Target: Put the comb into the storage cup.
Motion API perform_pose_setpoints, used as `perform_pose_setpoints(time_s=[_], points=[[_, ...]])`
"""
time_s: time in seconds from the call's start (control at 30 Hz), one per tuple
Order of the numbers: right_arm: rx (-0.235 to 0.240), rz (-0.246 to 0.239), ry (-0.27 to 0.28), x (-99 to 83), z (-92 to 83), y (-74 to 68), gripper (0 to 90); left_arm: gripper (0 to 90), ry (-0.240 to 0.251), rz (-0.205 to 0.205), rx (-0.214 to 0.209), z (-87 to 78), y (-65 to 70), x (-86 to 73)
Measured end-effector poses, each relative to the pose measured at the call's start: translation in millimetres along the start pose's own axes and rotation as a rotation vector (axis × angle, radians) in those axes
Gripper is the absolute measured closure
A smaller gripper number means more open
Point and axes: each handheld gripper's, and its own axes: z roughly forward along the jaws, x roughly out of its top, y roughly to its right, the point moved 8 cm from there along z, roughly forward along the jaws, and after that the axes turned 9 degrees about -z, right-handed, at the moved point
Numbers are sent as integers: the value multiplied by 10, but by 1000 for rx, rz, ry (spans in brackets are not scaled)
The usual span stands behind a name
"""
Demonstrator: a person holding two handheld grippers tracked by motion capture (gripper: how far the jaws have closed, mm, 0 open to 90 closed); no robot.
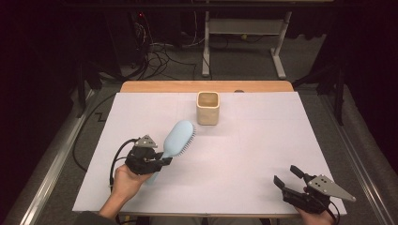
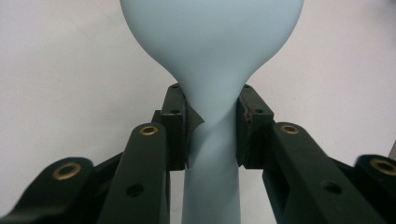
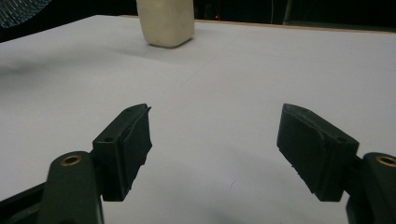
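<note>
A light blue hairbrush is held over the white table sheet at the left, its head pointing up and right toward the cup, bristles facing right. My left gripper is shut on its handle; in the left gripper view both pads clamp the narrow neck of the hairbrush. A cream square cup stands upright at the back centre, and the cup is seen far ahead in the right gripper view. My right gripper rests at the front right, open, with nothing between its fingertips.
The wooden table edge runs along the back behind the sheet. Cables and a metal stand leg lie on the dark floor beyond. Wide bare sheet separates the two grippers.
</note>
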Motion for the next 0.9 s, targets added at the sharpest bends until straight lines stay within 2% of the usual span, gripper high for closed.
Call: perform_pose_setpoints(time_s=[0.4,0.9], points=[[-9,4,-5,-6,-7,5,262,697,55,-23,-19,-73,13,-125],[-3,0,-4,15,2,-29,260,696,115,8,-12,-123,106,-238]])
